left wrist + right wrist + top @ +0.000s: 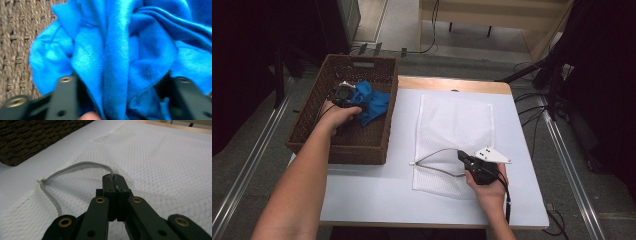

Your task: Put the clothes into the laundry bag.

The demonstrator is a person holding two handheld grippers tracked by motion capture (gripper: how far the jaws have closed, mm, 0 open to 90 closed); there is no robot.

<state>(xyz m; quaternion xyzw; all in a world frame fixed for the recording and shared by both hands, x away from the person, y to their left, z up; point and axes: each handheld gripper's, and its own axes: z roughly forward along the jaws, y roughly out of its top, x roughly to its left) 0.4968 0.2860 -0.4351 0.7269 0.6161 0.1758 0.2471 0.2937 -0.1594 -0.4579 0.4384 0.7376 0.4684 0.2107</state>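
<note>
High view: left gripper (346,96) is reaching into the basket (312,120) w/ blue cloth (371,102). Left gripper view: fingers (65,97) are half open around cloth, squeezing it. Right gripper view: fingers (109,192) are pinching shut on mesh bag (162,170) zipper edge (75,167), lifting its mouth open for the cloth.

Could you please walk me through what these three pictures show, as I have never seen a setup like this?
No robot here: a person holds a two-jaw tool in each hand. The high view looks down on a white table; each of the other two pictures comes from a camera riding on one tool. The left tool reaches into a wicker basket and has a bunched blue cloth between its jaws; I cannot tell whether the pads press on it. The right tool is shut on the open zipper edge of a white mesh laundry bag lying flat on the table, lifting that edge.
</note>
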